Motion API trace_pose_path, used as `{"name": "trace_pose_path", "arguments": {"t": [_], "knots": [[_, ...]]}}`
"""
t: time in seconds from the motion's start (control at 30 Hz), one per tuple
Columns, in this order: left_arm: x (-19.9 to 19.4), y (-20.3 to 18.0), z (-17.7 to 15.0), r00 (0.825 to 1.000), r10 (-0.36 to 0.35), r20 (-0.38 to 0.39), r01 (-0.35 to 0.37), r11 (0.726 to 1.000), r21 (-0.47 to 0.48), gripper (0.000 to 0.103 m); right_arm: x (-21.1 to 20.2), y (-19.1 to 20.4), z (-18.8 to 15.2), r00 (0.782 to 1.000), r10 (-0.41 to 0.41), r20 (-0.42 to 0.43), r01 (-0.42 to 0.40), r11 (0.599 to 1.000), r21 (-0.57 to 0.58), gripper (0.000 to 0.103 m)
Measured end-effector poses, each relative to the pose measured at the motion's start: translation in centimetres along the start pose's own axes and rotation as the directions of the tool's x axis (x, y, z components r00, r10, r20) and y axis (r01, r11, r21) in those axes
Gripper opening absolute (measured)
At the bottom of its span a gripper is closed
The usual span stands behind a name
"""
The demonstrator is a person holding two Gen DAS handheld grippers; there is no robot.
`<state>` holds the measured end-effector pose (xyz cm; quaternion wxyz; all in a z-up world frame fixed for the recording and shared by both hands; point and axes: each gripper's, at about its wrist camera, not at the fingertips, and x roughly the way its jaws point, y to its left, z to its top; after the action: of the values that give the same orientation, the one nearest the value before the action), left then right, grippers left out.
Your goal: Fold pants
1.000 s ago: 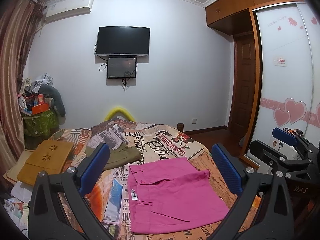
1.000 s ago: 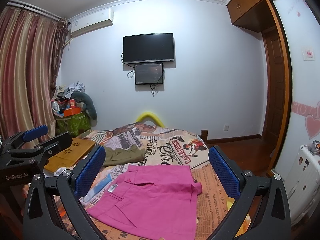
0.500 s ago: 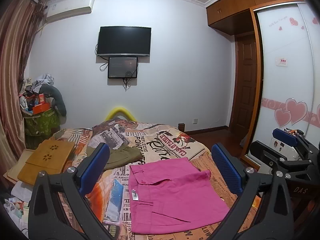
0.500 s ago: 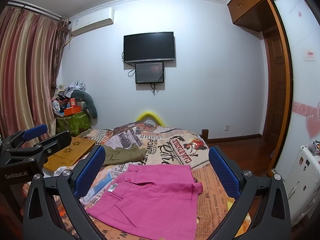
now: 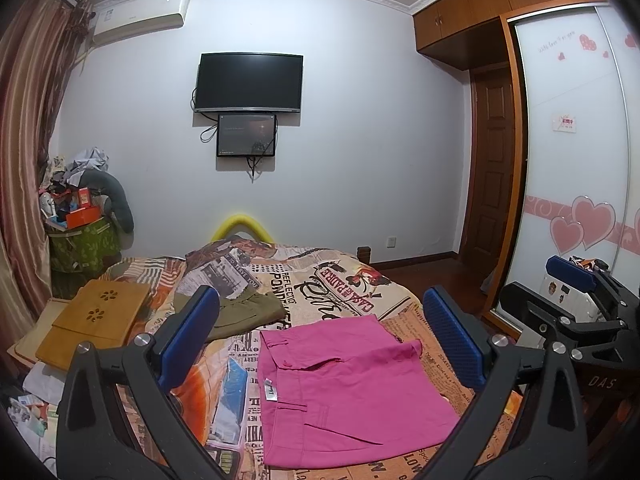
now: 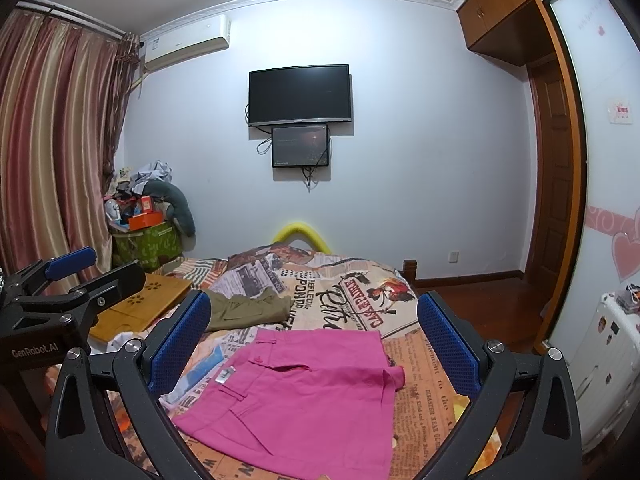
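The bed (image 5: 360, 280), under a newspaper-print cover, stood in a white-walled room with a television (image 5: 248, 82) above its far end. The pink pants (image 5: 344, 384) lay folded flat on its near part; olive trousers (image 5: 248, 312) lay beyond them, and a wooden tray (image 5: 96, 320) lay off to the left. The left hand-held gripper (image 5: 320, 344) and right hand-held gripper (image 6: 314, 344) hung above the pants, jaws wide apart, holding nothing.
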<state>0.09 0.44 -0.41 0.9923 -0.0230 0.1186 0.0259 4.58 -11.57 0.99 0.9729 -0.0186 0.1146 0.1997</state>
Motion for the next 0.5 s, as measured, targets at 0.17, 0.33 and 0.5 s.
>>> {"name": "trace_pose_path", "arguments": {"t": [0.17, 0.33, 0.5], "knots": [[-0.03, 0.03, -0.11, 1.0, 0.006, 0.001, -0.006, 1.0, -0.003, 0.103, 0.09, -0.01, -0.04, 1.0, 0.0, -0.002, 0.0, 1.0, 0.004, 0.103], [-0.07, 0.08, -0.1, 1.0, 0.008, 0.002, -0.008, 1.0, -0.002, 0.103, 0.14, -0.1, -0.1, 1.0, 0.0, -0.005, 0.0, 1.0, 0.009, 0.103], [0.06, 0.05, -0.08, 1.0, 0.013, 0.001, -0.013, 1.0, -0.005, 0.103, 0.19, -0.15, -0.03, 1.0, 0.003, -0.007, -0.002, 1.0, 0.009, 0.103]]}}
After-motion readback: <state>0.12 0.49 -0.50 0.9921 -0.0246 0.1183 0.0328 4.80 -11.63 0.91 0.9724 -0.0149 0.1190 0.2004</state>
